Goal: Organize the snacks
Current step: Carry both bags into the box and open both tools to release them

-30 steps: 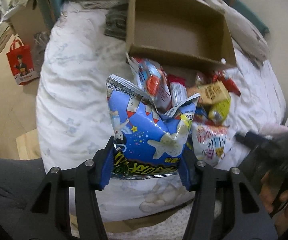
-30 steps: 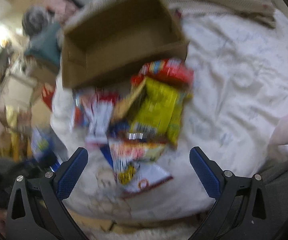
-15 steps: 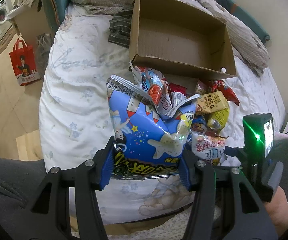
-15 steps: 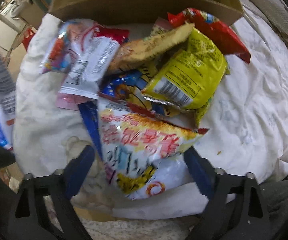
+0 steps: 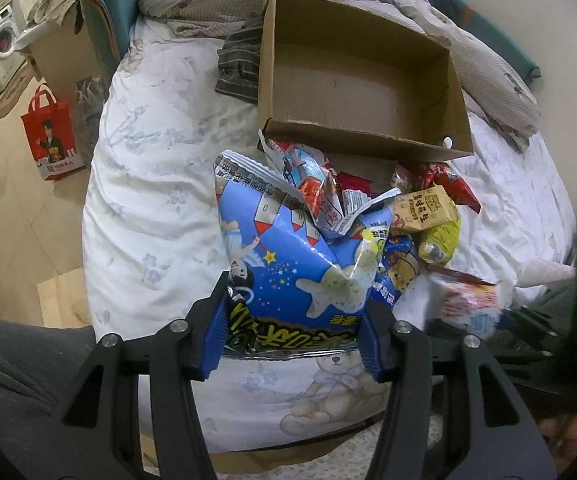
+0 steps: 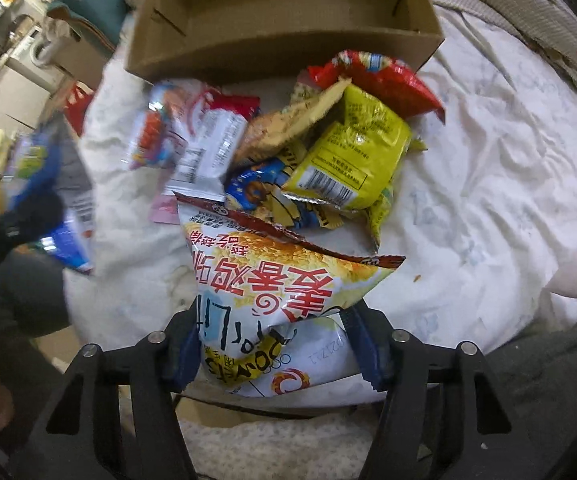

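Observation:
My left gripper [image 5: 292,336] is shut on the bottom of a blue snack bag [image 5: 296,264], which stands upright above the bed. My right gripper [image 6: 274,352] has its jaws closing on the lower end of a white and red snack bag [image 6: 280,280], and the pads touch both of its sides. That bag shows blurred at the right of the left wrist view [image 5: 468,304]. Beyond both lies a pile of snack packets, among them a yellow bag [image 6: 348,160] and a red bag [image 6: 380,76]. Behind the pile stands an open, empty cardboard box [image 5: 348,84].
Everything lies on a bed with a white patterned sheet [image 5: 148,208]. A striped cloth [image 5: 240,68] lies left of the box and a quilt [image 5: 208,4] is bunched behind it. A red shopping bag [image 5: 50,136] stands on the floor at the left. Grey trouser legs flank the near bed edge.
The right gripper came down over the pile and its wide-open jaws narrowed around the white and red bag. The left gripper kept still with the blue bag.

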The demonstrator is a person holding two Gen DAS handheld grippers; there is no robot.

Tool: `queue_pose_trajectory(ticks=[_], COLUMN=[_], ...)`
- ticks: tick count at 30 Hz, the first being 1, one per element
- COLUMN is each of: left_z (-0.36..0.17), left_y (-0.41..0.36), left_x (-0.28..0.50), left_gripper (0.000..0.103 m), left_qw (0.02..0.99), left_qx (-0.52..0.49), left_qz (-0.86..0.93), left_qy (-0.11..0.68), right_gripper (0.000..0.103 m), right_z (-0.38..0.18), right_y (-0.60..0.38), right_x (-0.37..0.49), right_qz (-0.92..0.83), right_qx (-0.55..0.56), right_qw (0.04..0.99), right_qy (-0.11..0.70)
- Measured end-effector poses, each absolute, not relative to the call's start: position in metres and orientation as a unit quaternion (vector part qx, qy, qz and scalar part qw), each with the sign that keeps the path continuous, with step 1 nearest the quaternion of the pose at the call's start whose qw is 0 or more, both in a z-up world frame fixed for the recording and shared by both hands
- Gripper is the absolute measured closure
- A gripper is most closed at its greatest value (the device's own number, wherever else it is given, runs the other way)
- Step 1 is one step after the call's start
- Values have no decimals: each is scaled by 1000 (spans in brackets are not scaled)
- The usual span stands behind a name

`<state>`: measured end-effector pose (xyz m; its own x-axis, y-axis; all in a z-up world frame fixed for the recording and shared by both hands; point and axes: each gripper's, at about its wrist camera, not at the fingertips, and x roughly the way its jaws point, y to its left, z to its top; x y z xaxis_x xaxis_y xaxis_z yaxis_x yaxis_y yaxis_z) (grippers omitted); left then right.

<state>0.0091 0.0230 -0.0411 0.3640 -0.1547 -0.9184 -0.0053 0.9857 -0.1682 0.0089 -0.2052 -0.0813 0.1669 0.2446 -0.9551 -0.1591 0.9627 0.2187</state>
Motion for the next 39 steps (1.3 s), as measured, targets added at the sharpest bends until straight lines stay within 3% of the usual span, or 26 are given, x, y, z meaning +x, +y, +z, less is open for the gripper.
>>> queue_pose_trajectory(ticks=[9, 23, 31, 39], left_z=[-18, 31, 41, 9], left_y=[22, 14, -9, -22], left_x=[17, 75, 128, 171], left_gripper=[52, 52, 52, 52], left_qw=[835, 867, 881, 886], left_qx=[-65, -40, -16, -20], left_qz=[-51, -49, -59, -66], left_qy=[544, 494, 469, 458], right_gripper=[39, 39, 39, 39], right_z=[-16, 34, 39, 11], right_y=[-236, -241, -246, -251], right_x=[7, 74, 131, 184], right_qz=[184, 210, 199, 178], right_qx=[84, 114, 128, 146], right_qw=[818, 871, 881, 883], right_qy=[538, 429, 410, 408])
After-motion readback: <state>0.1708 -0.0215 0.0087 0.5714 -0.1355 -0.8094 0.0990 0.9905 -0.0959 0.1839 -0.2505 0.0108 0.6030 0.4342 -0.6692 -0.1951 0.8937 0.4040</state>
